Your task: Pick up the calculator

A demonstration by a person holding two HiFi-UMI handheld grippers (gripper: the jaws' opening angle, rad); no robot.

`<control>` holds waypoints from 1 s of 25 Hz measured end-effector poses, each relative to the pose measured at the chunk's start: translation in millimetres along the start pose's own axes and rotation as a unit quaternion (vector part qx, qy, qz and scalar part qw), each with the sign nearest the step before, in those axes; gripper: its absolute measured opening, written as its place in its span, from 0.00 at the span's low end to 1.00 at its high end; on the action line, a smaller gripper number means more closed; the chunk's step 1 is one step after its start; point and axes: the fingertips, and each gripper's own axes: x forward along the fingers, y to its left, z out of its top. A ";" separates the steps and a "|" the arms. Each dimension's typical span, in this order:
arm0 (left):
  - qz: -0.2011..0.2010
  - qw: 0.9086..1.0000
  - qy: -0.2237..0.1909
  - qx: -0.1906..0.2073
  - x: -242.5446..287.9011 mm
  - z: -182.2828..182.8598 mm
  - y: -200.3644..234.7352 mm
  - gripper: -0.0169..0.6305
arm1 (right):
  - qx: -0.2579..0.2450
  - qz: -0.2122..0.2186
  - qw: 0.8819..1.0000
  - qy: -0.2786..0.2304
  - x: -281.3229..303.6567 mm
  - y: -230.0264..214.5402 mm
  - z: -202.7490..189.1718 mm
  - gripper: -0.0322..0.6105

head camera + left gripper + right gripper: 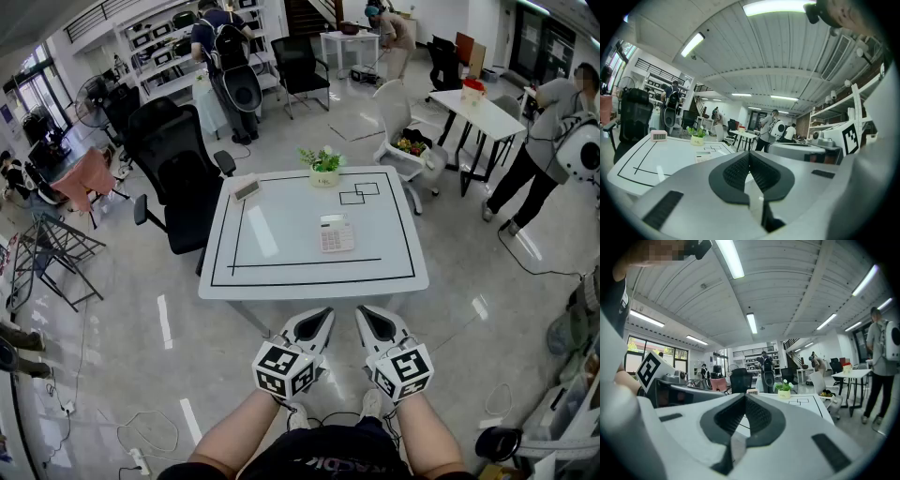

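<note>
The white calculator (337,234) lies flat on the white table (281,281), right of its middle, inside the black outline. Both grippers hang side by side in front of the table's near edge, short of it. My left gripper (323,313) is shut with nothing between its pads. My right gripper (361,310) is shut and empty too. In the left gripper view the calculator (704,158) shows just past the shut jaws (749,154). The right gripper view has its jaws (744,395) shut, with the table (806,403) beyond.
A small potted plant (323,167) stands at the table's far edge, and a small clock (247,190) at its far left. A black office chair (178,178) is at the table's left. People stand at other tables behind and to the right (548,141).
</note>
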 end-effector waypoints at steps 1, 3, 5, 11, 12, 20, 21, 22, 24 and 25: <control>0.000 1.000 0.000 0.000 1.0 0.1 -0.3 0.03 | 0.000 0.001 1.000 0.000 0.0 -1.0 0.2 0.05; 0.002 1.000 0.001 0.000 3.7 -0.1 -0.6 0.03 | 0.001 0.002 1.000 0.000 0.2 -3.6 0.0 0.05; 0.004 1.000 0.002 0.000 8.3 -1.4 -0.2 0.03 | 0.004 0.005 1.000 -0.002 1.0 -7.8 -1.4 0.05; 0.027 1.000 0.005 0.008 30.0 -5.1 -4.1 0.03 | 0.010 0.022 1.000 -0.020 0.2 -30.0 0.1 0.05; 0.033 0.999 0.004 0.009 34.7 -4.6 -5.6 0.03 | 0.008 0.025 0.999 -0.021 -0.2 -35.5 0.7 0.05; 0.096 0.995 -0.007 0.004 70.7 -2.5 -23.0 0.13 | 0.007 0.080 0.996 -0.033 -11.3 -81.5 9.5 0.15; 0.104 0.995 -0.008 0.003 75.2 -2.2 -25.5 0.23 | 0.010 0.087 0.996 -0.035 -12.8 -87.6 11.2 0.22; 0.112 0.994 -0.008 0.002 79.5 -2.6 -27.0 0.33 | 0.013 0.093 0.995 -0.036 -13.7 -93.8 12.1 0.29; 0.129 0.992 -0.003 0.002 86.5 -5.1 -27.0 0.50 | 0.019 0.102 0.994 -0.034 -13.8 -105.5 11.3 0.37; 0.136 0.991 0.000 0.003 89.2 -6.3 -26.5 0.51 | 0.023 0.105 0.994 -0.032 -13.2 -110.8 10.3 0.38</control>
